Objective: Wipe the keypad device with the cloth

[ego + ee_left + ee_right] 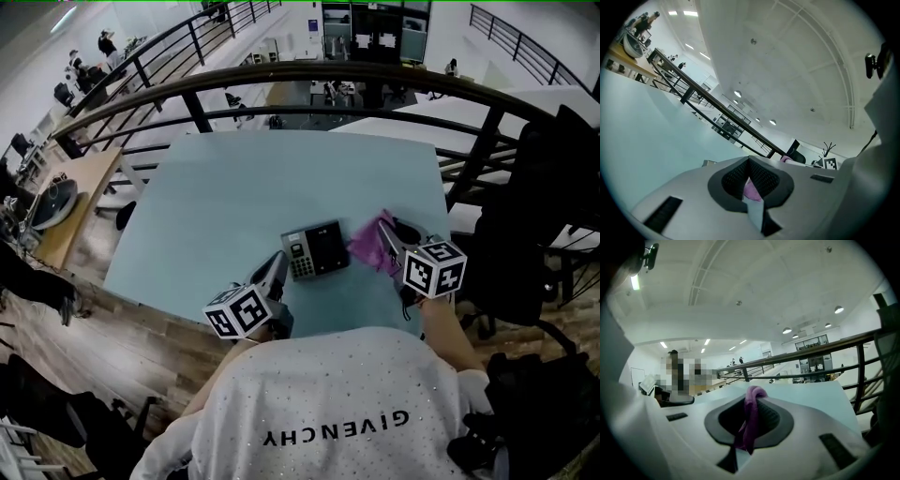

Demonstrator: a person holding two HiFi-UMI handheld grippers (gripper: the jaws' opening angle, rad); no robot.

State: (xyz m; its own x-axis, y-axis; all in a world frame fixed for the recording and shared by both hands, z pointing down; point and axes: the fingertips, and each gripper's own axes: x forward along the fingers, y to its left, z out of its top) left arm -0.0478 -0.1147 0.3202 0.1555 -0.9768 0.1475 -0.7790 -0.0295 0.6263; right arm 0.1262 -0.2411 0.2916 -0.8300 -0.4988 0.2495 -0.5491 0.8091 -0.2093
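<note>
The keypad device [316, 251], black with a grey key panel, lies near the front of the pale blue table [244, 197]. A purple cloth [367, 246] lies bunched against its right side. My right gripper [384, 229] is shut on the cloth, and in the right gripper view a purple fold [751, 420] hangs pinched between the ribbed pads at the jaw tips [754, 394]. My left gripper [278, 263] rests just left of the device, jaws shut together [749, 161]. Only a thin sliver of pink shows in the slit below them. A bit of cloth [786, 159] shows beyond.
A dark curved railing [281, 80] runs round the table's far side, with a lower floor of desks behind it. A black office chair [530, 234] stands to the right. The person's white-shirted back [337, 412] fills the near edge.
</note>
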